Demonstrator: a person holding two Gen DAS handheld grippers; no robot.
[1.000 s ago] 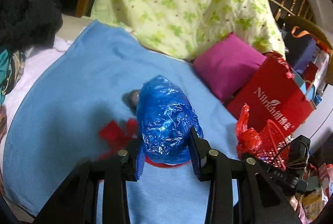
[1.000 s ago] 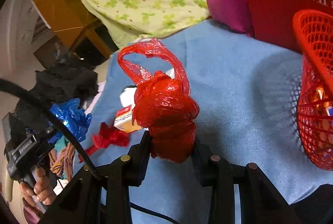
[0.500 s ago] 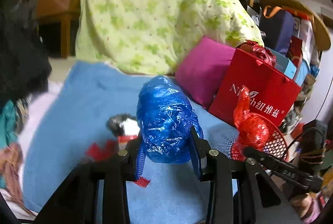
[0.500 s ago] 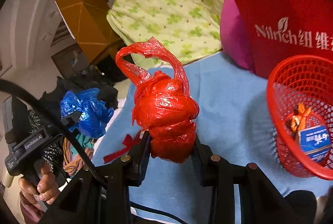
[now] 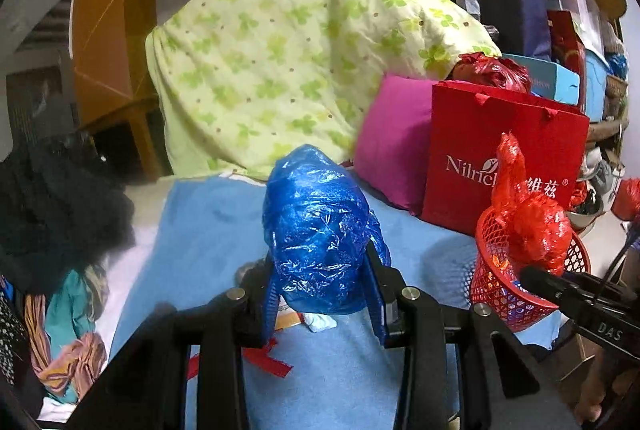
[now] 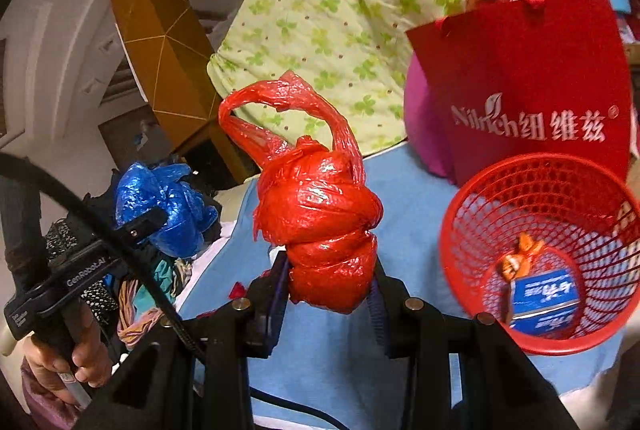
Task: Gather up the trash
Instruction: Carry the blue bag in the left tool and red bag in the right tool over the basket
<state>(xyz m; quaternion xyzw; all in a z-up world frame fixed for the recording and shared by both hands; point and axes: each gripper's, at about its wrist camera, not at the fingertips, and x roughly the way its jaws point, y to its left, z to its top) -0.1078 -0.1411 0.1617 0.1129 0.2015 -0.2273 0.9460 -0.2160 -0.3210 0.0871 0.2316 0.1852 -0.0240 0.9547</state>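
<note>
A blue bag (image 5: 320, 230) was gripped by the left claw (image 5: 322, 304), a red bag (image 6: 320, 230) by the right claw (image 6: 330, 300), beside the basket (image 6: 540, 170).

We read "Nilrich", in white with a leaf mark, followed by Chinese characters and a registered-trademark sign, on the red paper bag (image 6: 532, 78). The left gripper (image 6: 150, 226), seen from the right wrist, bears "GenRobot.AI" along its body. The right gripper (image 5: 538, 272), seen from the left wrist, bears "DAS". White characters on the blue packet (image 6: 546, 296) in the red basket (image 6: 472, 230) are too blurred to read.
</note>
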